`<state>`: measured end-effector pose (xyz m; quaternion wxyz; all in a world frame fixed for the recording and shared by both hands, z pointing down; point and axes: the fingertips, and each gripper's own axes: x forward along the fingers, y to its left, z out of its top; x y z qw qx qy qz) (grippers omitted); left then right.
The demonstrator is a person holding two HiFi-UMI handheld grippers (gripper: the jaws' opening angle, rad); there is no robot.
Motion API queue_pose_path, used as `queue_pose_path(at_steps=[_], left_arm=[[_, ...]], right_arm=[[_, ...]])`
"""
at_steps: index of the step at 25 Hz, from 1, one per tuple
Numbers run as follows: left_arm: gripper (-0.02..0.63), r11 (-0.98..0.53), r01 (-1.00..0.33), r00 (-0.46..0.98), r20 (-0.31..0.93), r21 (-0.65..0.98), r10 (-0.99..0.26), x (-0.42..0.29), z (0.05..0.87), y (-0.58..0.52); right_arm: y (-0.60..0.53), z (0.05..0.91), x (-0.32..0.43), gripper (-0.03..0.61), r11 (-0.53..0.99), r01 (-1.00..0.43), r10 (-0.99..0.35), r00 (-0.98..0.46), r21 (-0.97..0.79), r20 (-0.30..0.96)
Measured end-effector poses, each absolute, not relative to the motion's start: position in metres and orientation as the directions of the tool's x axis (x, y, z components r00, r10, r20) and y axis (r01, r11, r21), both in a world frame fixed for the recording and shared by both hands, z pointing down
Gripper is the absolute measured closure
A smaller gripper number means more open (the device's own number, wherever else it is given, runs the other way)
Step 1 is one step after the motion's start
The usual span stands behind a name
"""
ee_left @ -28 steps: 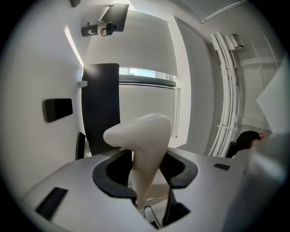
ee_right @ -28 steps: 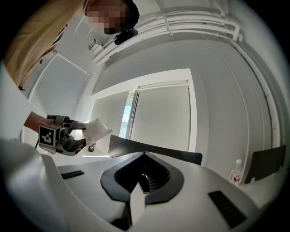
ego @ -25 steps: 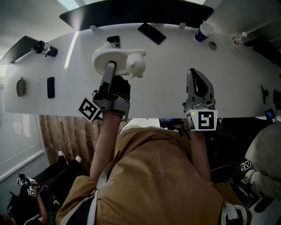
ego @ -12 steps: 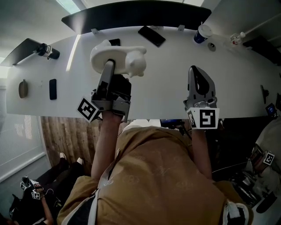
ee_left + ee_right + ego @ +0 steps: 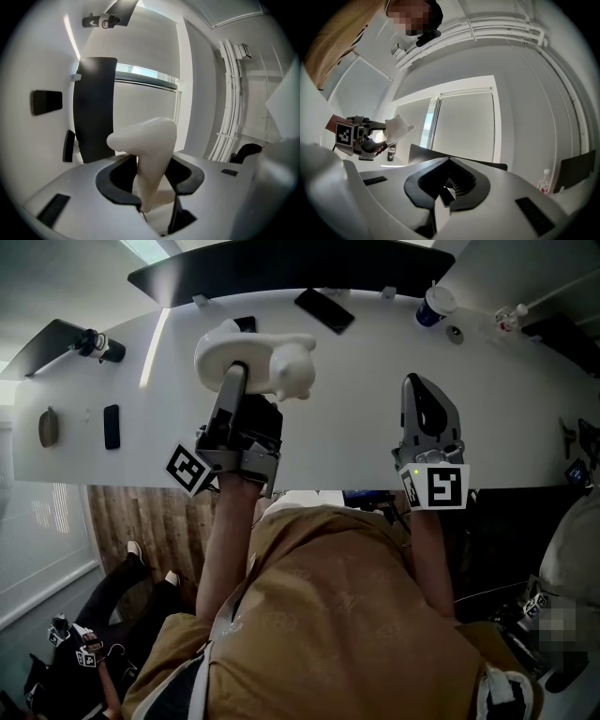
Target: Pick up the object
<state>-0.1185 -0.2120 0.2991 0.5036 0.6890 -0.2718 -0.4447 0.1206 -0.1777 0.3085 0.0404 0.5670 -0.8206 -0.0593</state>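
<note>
A cream-white moulded object [image 5: 267, 360], shaped like a small animal figure, is held above the white table [image 5: 356, 418]. My left gripper [image 5: 236, 373] is shut on it. In the left gripper view the object [image 5: 150, 140] stands upright between the two dark pads, which press on its narrow lower part. My right gripper [image 5: 420, 382] hovers to the right over the table, shut with nothing between its jaws; the right gripper view shows the tips [image 5: 449, 161] meeting. That view also shows the white object [image 5: 397, 126] at the far left, in the left gripper.
On the table lie a black phone [image 5: 324, 311] at the far edge, another phone [image 5: 110, 426] and a brown item [image 5: 46, 426] at the left, a small camera [image 5: 97, 344], a blue-and-white cup [image 5: 433, 307] and a bottle [image 5: 512, 317]. A dark panel [image 5: 281, 273] borders the far edge.
Both grippers stay in much the same place and the left one keeps its grip on the white object. Only the view shifts slightly.
</note>
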Motion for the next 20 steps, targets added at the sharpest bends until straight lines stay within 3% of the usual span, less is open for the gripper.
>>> queue_pose_path(at_steps=[20], left_arm=[[0.440,-0.332,0.089,0.464,-0.334,0.939,-0.820,-0.1185,0.3049,-0.2123]], right_arm=[[-0.1766,0.3106,0.1205,0.571,0.331,-0.930,-0.943,-0.334,0.161,0.014]])
